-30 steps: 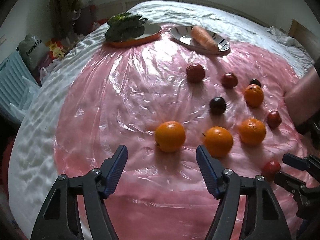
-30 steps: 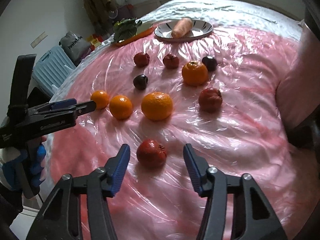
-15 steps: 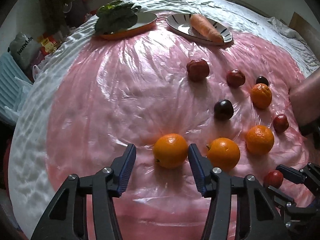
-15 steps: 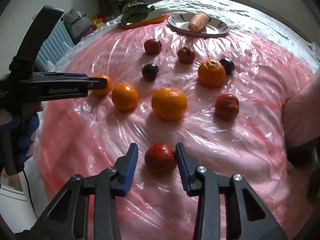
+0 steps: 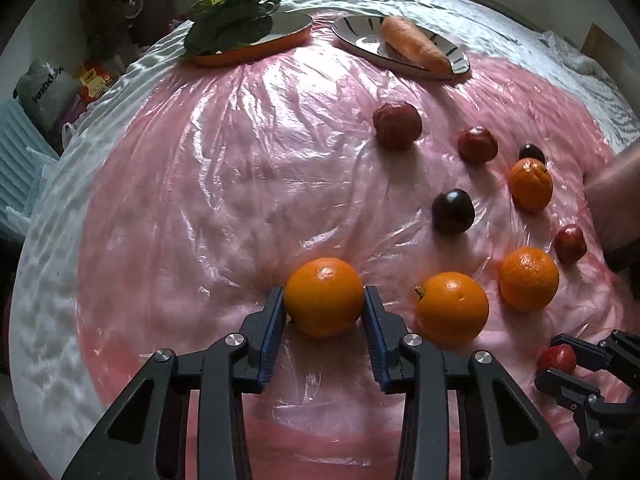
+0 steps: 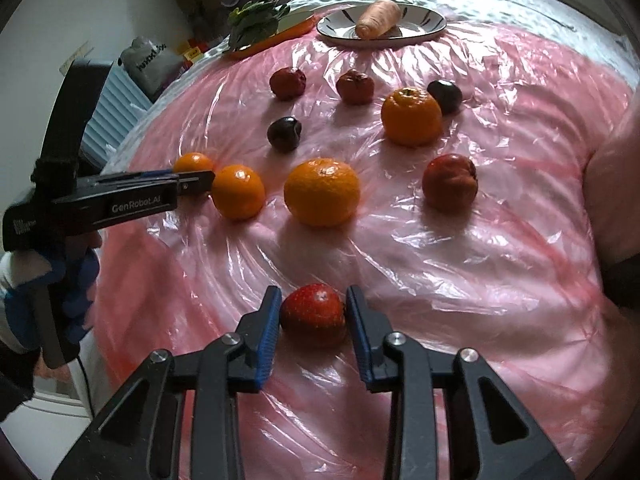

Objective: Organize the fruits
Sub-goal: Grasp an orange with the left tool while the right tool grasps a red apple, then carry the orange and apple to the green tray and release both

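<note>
Fruits lie scattered on a pink plastic sheet [image 5: 208,184] spread over the worktop. Left wrist view: left tool [image 5: 324,312] has just been closing and its blue pads now press both sides of the nearest orange [image 5: 324,297], which sits on the sheet. Second orange [image 5: 452,307] just beside it to the right, third orange [image 5: 528,278] past that, fourth orange [image 5: 530,184] further back beside a dark plum [image 5: 453,211]. At the far edge, a plate with a carrot [image 5: 414,49] and an orange dish [image 5: 256,46] with leafy greens [image 5: 230,24]. Right wrist view: right tool [image 6: 313,314] has also just been closing, pads pressed against a small red fruit [image 6: 313,312] resting on the sheet at the near edge. Ahead of it, a big orange [image 6: 322,192] and another red fruit [image 6: 450,182]; the left tool comes in from the left at the oranges.
</note>
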